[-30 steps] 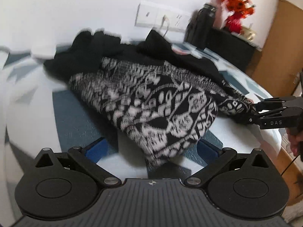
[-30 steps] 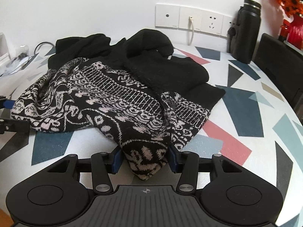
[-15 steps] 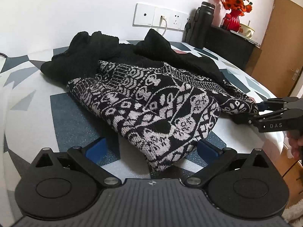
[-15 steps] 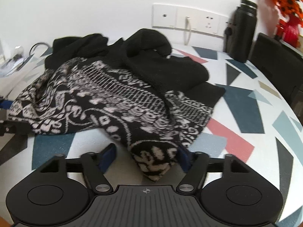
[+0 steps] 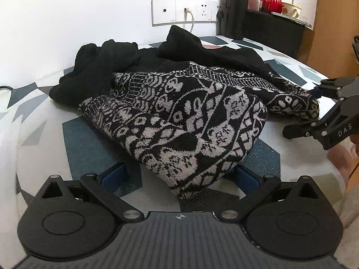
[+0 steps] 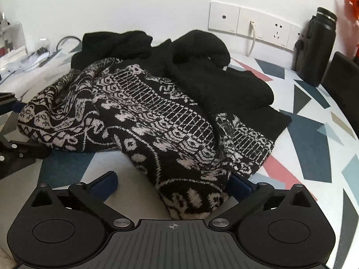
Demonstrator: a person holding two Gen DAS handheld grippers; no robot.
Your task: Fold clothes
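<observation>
Low over the table (image 5: pixel 40 139), close to the patterned sweater (image 5: pixel 179 121), facing the far wall. Left view from the near-left corner, right view from the near-right. Shared: sweater, wall sockets (image 6: pixel 249 22), black flask (image 6: pixel 314 47).

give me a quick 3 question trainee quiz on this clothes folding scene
1. True or false: the right gripper is clamped shut on the patterned sweater.
2. What stands on the table by the wall sockets? A) black bottle B) kettle C) lamp
3. Fill in: a white ____ is plugged into one socket.

Key:
1. False. Its jaws are wide apart, with a sweater corner lying between them; the left gripper is open too.
2. A, the black bottle.
3. Cable.
</observation>
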